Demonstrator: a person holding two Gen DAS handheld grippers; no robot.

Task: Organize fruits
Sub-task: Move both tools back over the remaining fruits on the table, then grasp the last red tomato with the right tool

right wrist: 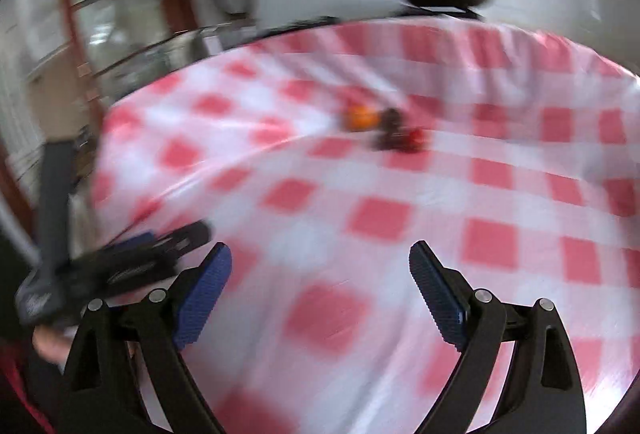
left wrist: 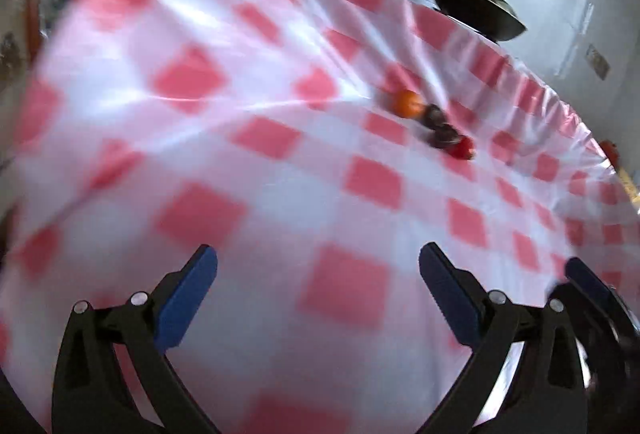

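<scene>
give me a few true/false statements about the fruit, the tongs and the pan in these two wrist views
1. Both tongs are empty. True: the left tongs and right tongs stand wide open with only the checked tablecloth between their tips.
2. The fruits are scattered to opposite ends of the table. False: the orange fruit, the dark fruits and the red fruit lie close together in a short row.
3. The orange fruit sits at one end of that row. True.
4. The tablecloth is plain blue. False: it is red and white checks.
5. The black pan sits among the fruit. False: it is beyond the far edge of the table.
</scene>
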